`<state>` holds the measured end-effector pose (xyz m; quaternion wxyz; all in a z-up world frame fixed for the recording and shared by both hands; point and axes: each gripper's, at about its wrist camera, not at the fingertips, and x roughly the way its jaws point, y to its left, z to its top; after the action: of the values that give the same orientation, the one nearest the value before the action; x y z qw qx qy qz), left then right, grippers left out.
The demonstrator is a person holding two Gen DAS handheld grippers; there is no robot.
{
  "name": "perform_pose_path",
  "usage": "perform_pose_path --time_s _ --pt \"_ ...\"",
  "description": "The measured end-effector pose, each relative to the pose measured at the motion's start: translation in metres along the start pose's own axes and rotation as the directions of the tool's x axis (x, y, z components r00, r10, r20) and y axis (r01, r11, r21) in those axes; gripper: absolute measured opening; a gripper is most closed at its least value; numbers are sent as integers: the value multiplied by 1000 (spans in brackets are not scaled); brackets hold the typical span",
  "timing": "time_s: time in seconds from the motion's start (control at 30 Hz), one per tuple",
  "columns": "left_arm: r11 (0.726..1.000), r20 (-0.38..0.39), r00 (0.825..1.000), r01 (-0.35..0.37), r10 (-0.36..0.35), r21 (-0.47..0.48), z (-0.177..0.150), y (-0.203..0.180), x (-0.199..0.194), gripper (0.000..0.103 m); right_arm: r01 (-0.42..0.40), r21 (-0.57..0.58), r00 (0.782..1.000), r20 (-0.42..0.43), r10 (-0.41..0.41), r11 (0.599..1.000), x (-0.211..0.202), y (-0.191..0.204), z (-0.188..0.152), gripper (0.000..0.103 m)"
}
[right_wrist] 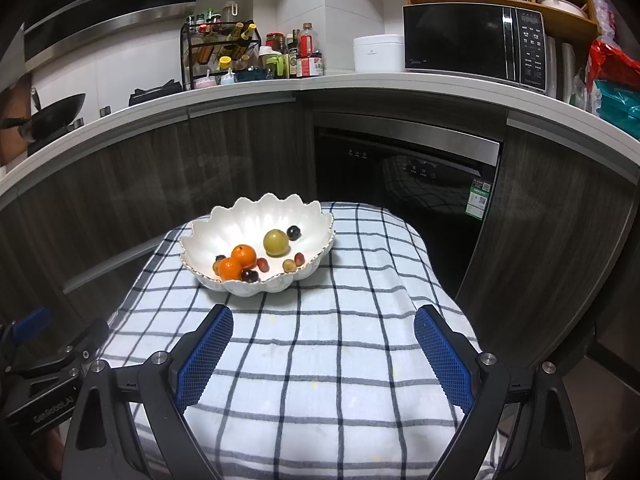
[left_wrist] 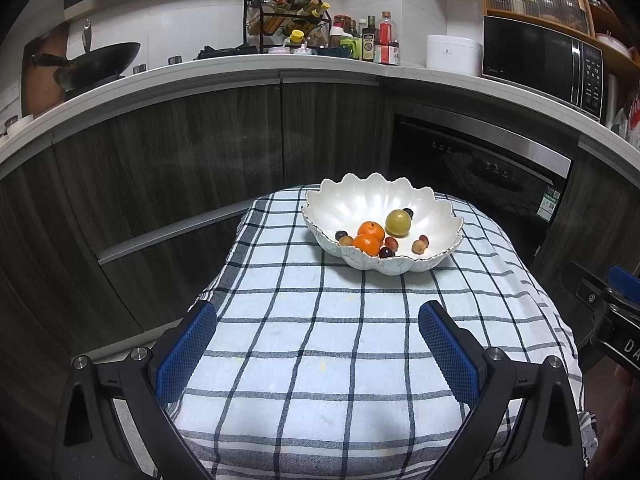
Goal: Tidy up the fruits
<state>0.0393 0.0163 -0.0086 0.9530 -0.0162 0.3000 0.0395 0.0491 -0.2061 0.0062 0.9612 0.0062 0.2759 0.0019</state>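
Both hand-held grippers, left and right, hover wide, empty. Fruit sits in the bowl. Small grapes could roll away from a careless pinch.

Both cameras look forward and slightly down from the near edge of the checked cloth, side by side, the left one further left. Both share the bowl, farther back, and the kitchen counter behind.
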Motion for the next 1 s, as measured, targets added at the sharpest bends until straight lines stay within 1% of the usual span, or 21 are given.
perform_pose_path --time_s 0.77,0.87,1.0 --pt "1000 2 1000 -1 1 -6 0 0 2 103 -3 0 1000 -5 3 1000 3 0 -1 93" --pt "1000 -4 1000 14 -14 -8 -1 1 2 103 -2 0 1000 -4 2 1000 2 0 -1 93" --pt "1000 -3 1000 17 -17 -16 -2 3 3 103 -2 1 1000 -3 2 1000 3 -1 -1 93"
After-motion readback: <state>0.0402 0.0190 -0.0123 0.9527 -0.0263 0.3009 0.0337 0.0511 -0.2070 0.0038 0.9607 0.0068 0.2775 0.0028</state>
